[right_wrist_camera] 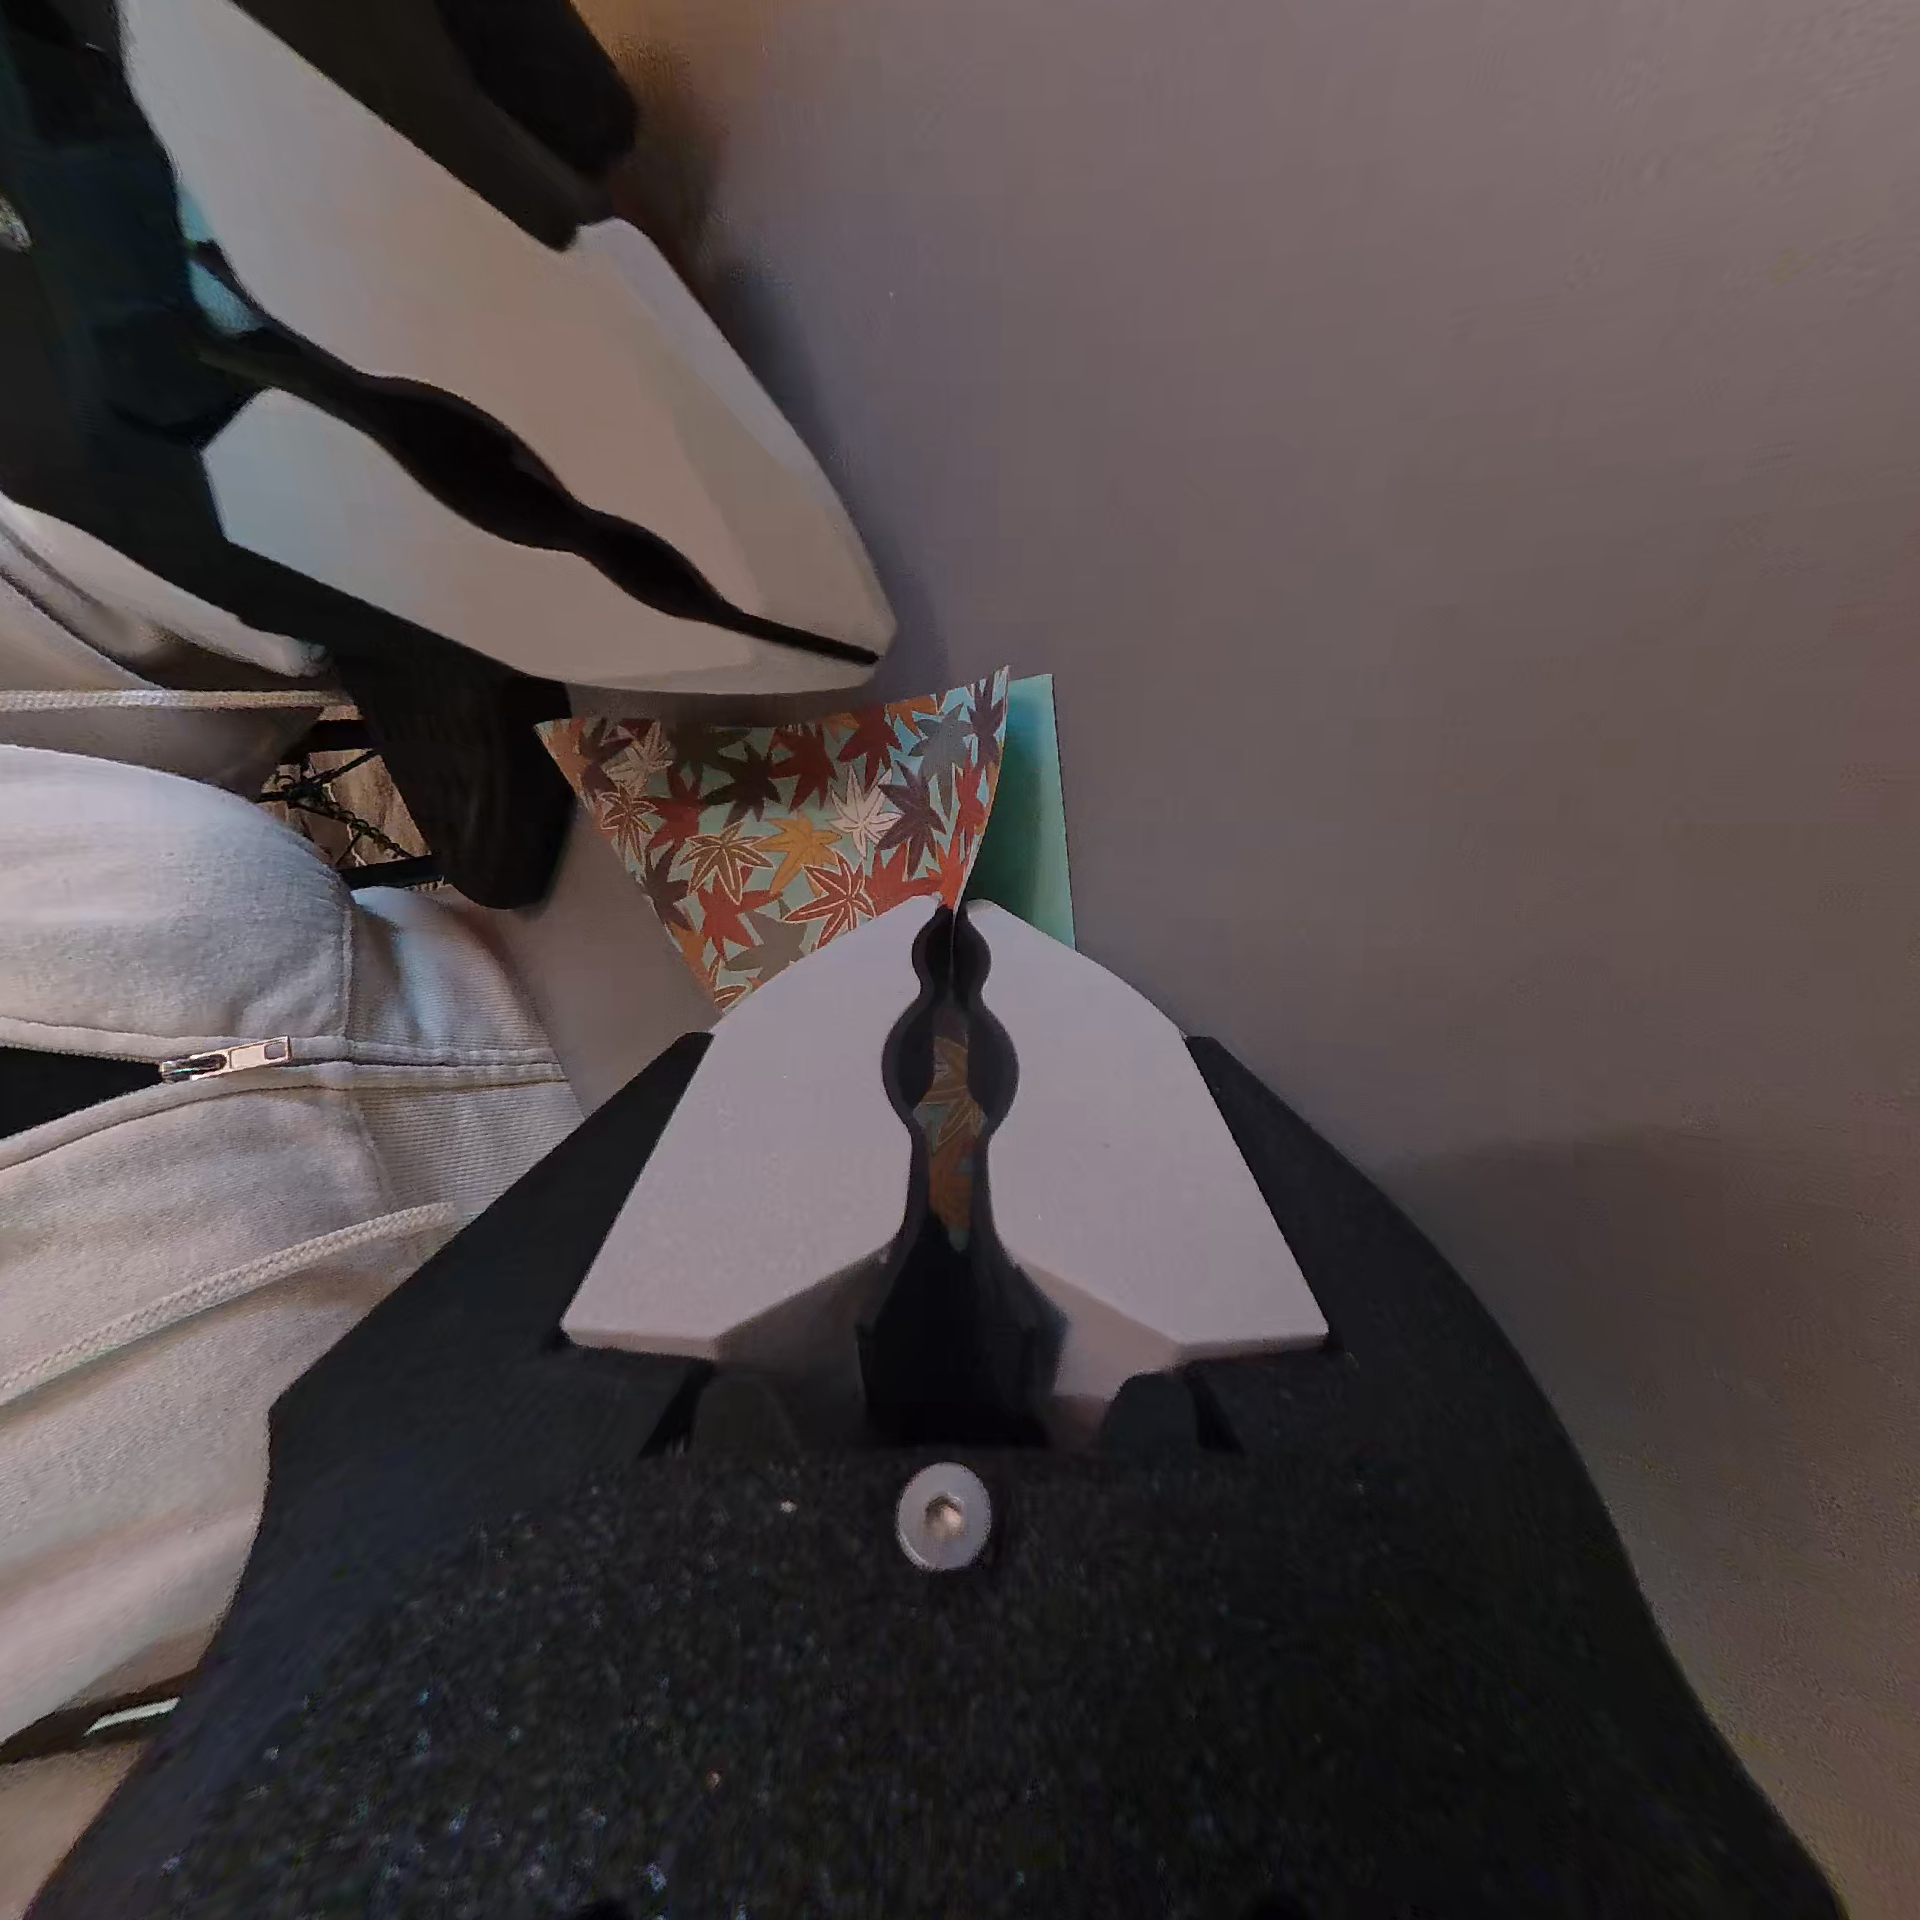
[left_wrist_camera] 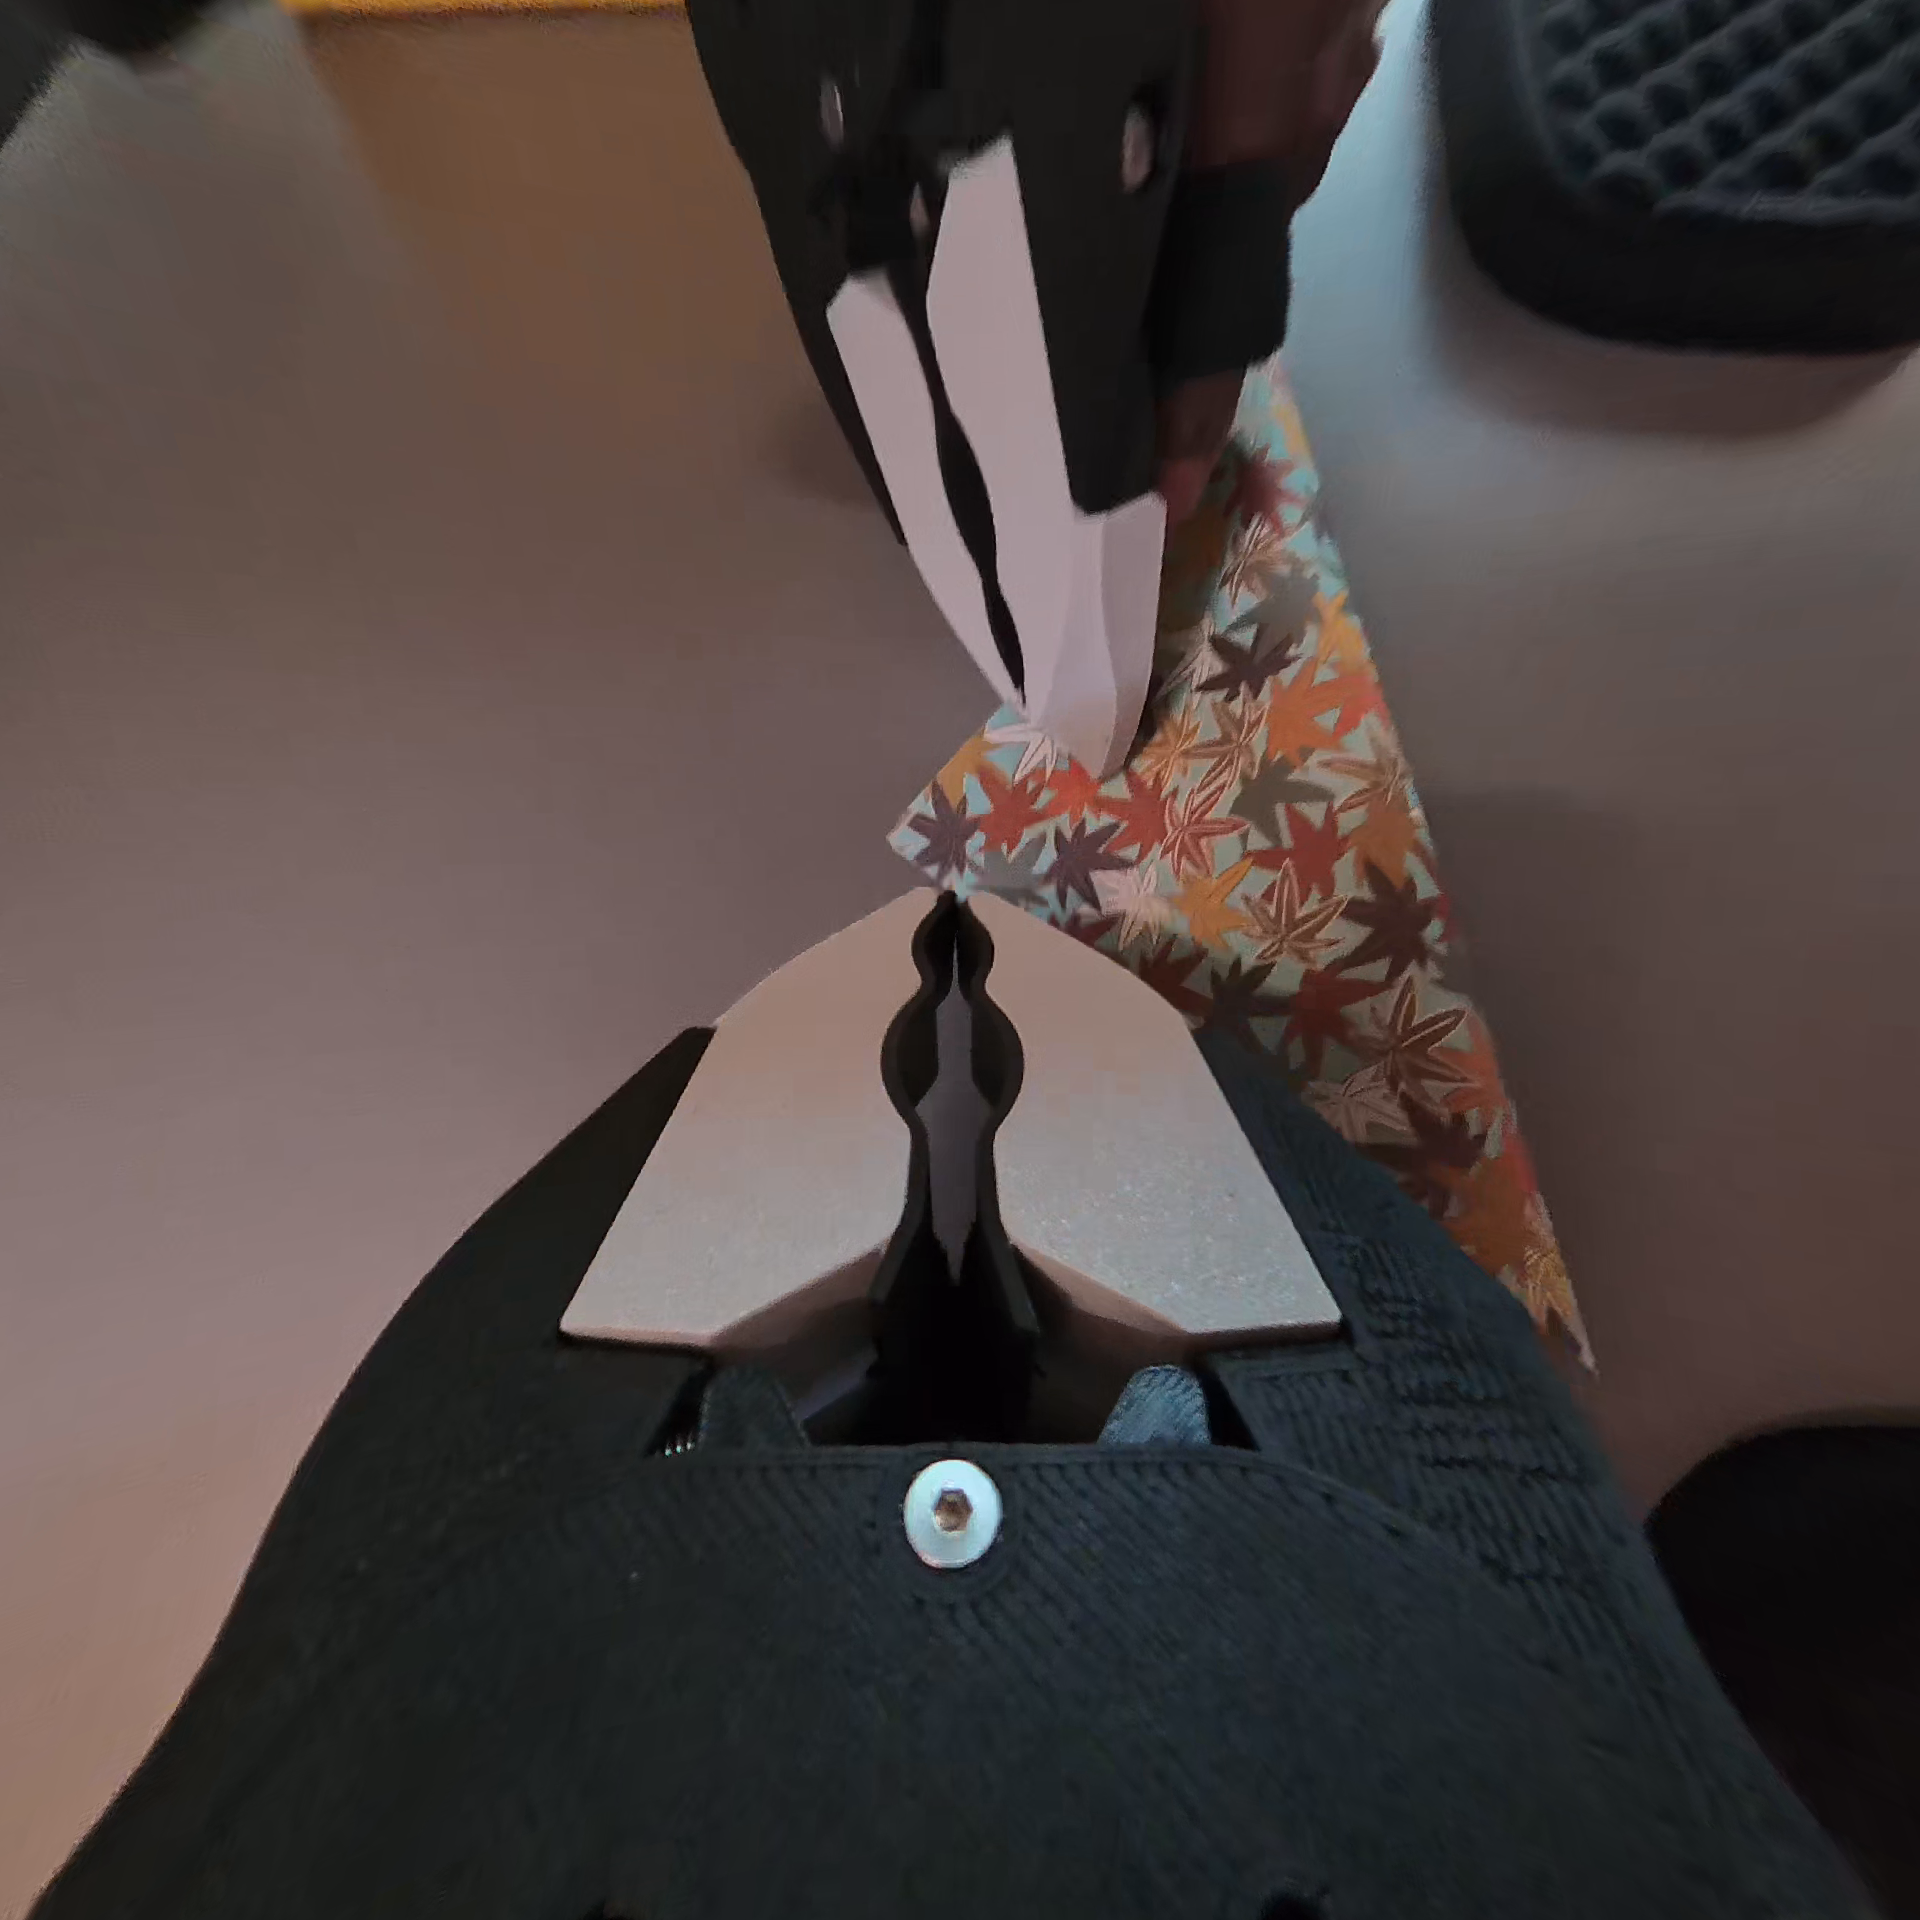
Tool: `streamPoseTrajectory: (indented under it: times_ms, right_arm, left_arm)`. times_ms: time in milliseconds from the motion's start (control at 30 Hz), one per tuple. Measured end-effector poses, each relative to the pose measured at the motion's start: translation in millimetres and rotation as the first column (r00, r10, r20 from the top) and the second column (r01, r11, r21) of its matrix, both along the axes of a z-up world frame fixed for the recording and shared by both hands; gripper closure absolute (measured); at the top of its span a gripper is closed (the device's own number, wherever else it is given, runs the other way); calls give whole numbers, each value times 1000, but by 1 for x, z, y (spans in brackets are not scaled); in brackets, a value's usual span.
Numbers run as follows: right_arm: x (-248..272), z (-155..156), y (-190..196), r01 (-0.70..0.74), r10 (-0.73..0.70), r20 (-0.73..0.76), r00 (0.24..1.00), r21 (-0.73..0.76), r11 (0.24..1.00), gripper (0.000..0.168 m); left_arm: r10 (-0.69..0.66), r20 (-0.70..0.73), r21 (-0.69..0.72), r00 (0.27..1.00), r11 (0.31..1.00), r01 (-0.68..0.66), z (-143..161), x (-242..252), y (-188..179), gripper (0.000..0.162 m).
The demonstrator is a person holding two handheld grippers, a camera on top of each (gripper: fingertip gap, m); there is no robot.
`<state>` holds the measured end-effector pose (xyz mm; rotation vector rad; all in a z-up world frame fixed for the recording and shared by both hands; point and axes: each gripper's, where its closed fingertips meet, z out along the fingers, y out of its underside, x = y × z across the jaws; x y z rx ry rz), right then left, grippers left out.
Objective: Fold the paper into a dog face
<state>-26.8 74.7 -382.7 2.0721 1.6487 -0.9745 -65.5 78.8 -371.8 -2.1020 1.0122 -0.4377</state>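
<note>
We see first the table (left_wrist_camera: 416,623), a wide plain surface of grey-brown colour, which fills most of both views. At the left side of the right wrist view there is a person in a light grey zipped garment (right_wrist_camera: 208,1143), very close to the tools. In the top right corner of the left wrist view lies a black object with a bumpy textured surface (left_wrist_camera: 1714,156) (we cannot tell what it is).

The paper (left_wrist_camera: 1299,883) has a pattern of maple leaves in red, orange and brown on a pale teal ground. It is folded to a long pointed shape and is held up between the two tools; whether its far end touches the table, we cannot tell. In the right wrist view a plain teal face of the paper (right_wrist_camera: 1039,800) shows just behind the patterned face.

The right gripper (right_wrist_camera: 954,920) has its two white fingers pressed together on the paper, and the leaf pattern is visible in the narrow gap between them. The left gripper (left_wrist_camera: 948,906) also has its fingers pressed together; its tips meet just at a corner of the paper, but we cannot tell if they really pinch the sheet.
</note>
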Motion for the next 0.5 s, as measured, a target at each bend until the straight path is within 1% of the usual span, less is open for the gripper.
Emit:
streamPoseTrajectory:
  times_ms: [67, 200, 267, 367, 500]
  right_arm:
    - [0, 0, 0, -4, 4, 1, 1000, 5, 1000, 168]
    - [0, 0, 0, -12, 12, 3, 1000, 17, 1000, 168]
    - [0, 0, 0, -14, 14, 5, 1000, 20, 1000, 168]
    - [0, 0, 0, -15, 15, 7, 1000, 26, 1000, 168]
    - [0, 1, 0, -21, 21, -2, 1000, 49, 999, 168]
  left_arm:
    - [-16, -10, -18, 1000, 1000, 15, -6, 1, -3, 162]
    - [-29, 16, 39, 999, 999, 28, 4, 9, 0, 162]
    - [-42, 1, 54, 999, 998, 42, 5, 15, 1, 162]
    - [-52, -95, 23, 994, 998, 55, -11, 15, -1, 161]
    - [-42, -55, 0, 998, 999, 42, -11, 16, -3, 162]
